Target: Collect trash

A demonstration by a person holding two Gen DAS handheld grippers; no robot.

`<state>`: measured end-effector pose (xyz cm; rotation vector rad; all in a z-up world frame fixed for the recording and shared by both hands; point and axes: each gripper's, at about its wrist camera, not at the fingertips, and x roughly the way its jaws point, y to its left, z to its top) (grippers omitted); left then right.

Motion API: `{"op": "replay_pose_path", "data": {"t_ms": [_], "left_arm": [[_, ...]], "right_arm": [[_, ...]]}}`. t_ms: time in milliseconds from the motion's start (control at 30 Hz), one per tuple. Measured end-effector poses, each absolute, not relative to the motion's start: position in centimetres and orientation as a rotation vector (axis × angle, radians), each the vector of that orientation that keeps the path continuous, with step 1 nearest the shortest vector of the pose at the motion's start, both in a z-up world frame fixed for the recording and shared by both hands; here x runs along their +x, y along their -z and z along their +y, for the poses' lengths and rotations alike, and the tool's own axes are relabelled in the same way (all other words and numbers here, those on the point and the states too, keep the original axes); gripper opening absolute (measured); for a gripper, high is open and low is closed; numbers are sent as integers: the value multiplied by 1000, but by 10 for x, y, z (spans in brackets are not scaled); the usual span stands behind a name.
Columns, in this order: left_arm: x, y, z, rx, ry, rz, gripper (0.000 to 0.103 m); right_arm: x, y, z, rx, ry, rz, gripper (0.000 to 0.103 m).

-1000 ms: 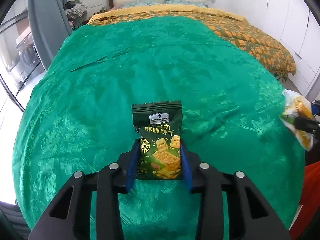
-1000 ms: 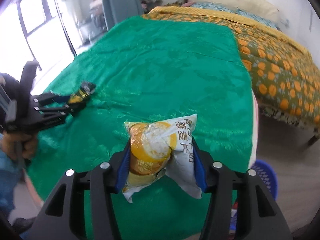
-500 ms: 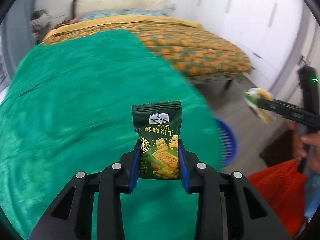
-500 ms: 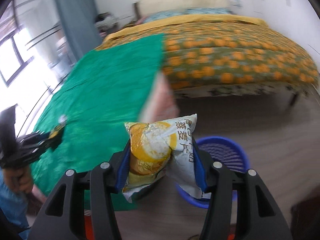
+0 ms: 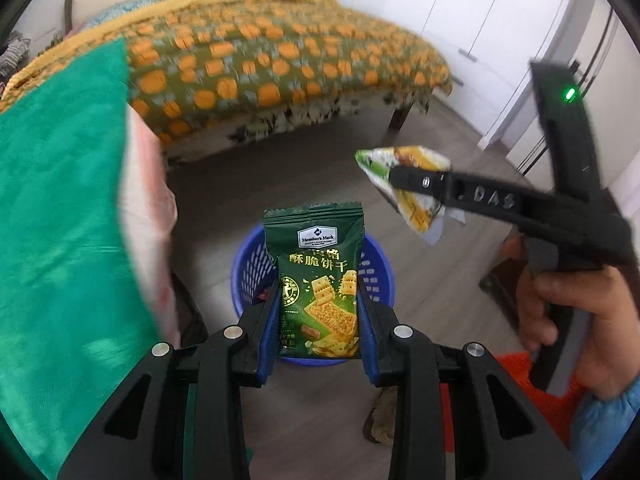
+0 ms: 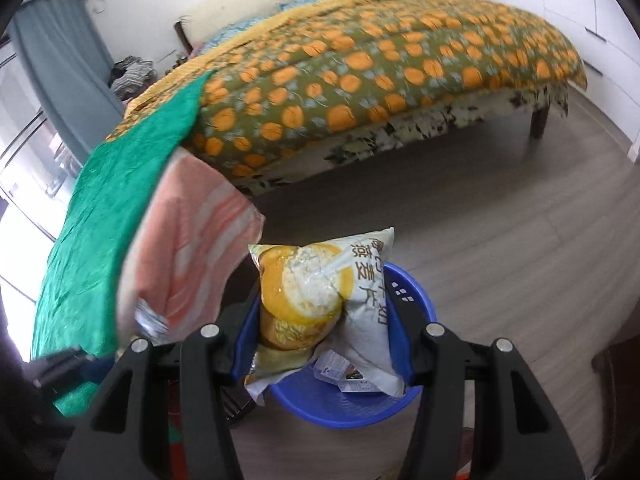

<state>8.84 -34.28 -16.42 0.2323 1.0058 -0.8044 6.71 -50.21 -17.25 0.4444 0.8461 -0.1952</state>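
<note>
The left gripper points steeply down at the floor, its blue pads clamped on the sides of a green cracker packet that stands upright between them. Directly behind and below the packet sits a blue basket on the wood floor. The right gripper also tilts down, its jaws closed on a white and yellow oatmeal bag, which bulges between the pads and hangs over the basket.

Only the left wrist view shows the right gripper from the side: a black tool held by a hand in a blue sleeve, with the crumpled bag pinched at its tip, up and to the right of the basket. Only the right wrist view looks into the basket, where a few small wrappers lie at the bottom.

A green bedspread with a pink striped cloth hanging at its edge fills the left side of both views, close beside the basket. Behind stands a bed with an orange-patterned quilt, and white cupboards line the wall. An orange mat shows at the lower right of the left view.
</note>
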Motion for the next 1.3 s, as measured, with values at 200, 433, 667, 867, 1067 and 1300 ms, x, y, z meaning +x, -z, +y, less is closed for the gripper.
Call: {"op": "replay_pose_path", "data": {"t_ms": [200, 433, 667, 867, 1067, 1300], "left_arm": [[114, 217, -375, 245, 743, 1069, 35], [127, 243, -382, 219, 718, 1058, 76], [91, 197, -367, 202, 680, 883, 95], [44, 148, -337, 180, 713, 780, 98], [0, 117, -314, 242, 703, 673, 98], [-17, 110, -306, 264, 649, 684, 98]], "right_arm": [[88, 210, -529, 564, 195, 880, 54], [97, 245, -559, 651, 213, 899, 82], [53, 201, -569, 629, 301, 800, 94], [2, 141, -523, 474, 286, 717, 98], [-50, 129, -472, 337, 390, 746, 98], [-94, 133, -462, 311, 450, 765, 98]]}}
